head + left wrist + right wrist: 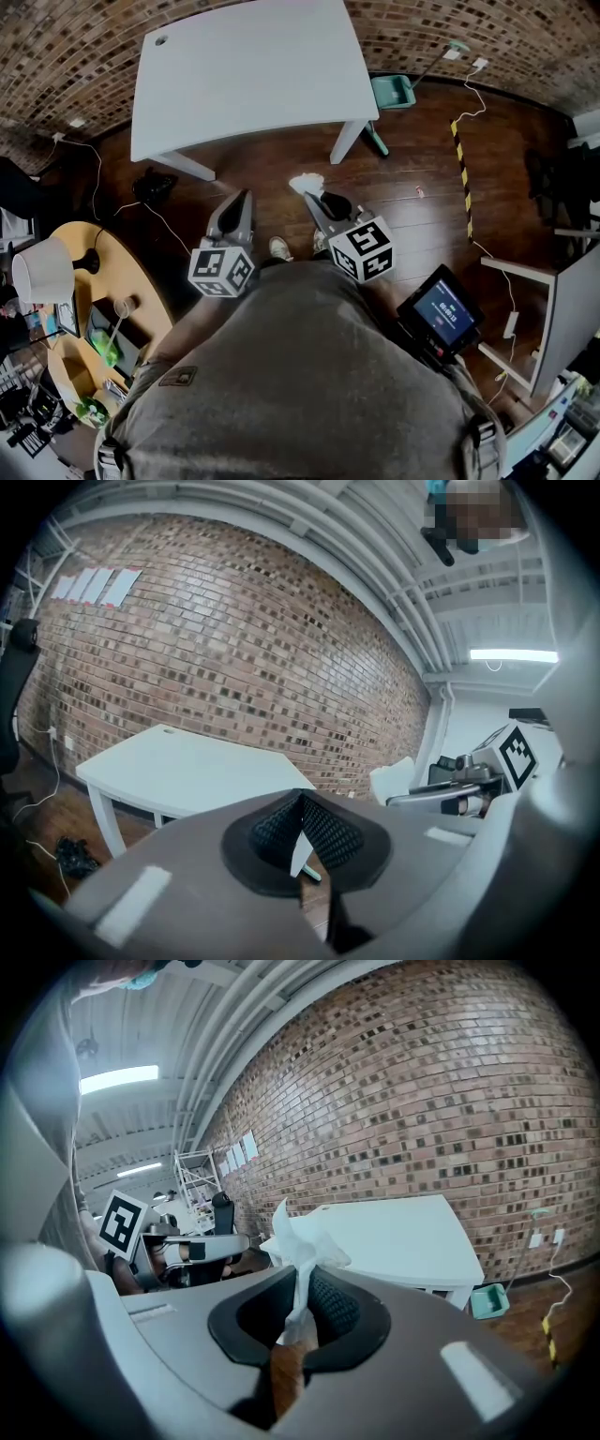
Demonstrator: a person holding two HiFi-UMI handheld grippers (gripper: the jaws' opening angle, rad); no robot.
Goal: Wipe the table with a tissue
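Observation:
A white table (246, 70) stands ahead against the brick wall, its top bare; it also shows in the left gripper view (187, 771) and the right gripper view (403, 1237). My right gripper (317, 195) is shut on a crumpled white tissue (307, 183), which sticks up from between the jaws (298, 1241). It hangs short of the table's front edge, over the wooden floor. My left gripper (239, 208) is held beside it, shut with nothing in it (300, 832). The tissue also shows at the right of the left gripper view (392, 780).
A teal dustpan (394, 91) lies on the floor by the table's right leg. Cables (469, 103) and a striped yellow-black strip (461, 159) run along the floor at right. A round wooden side table (141, 291) with a lamp (42, 270) stands at left.

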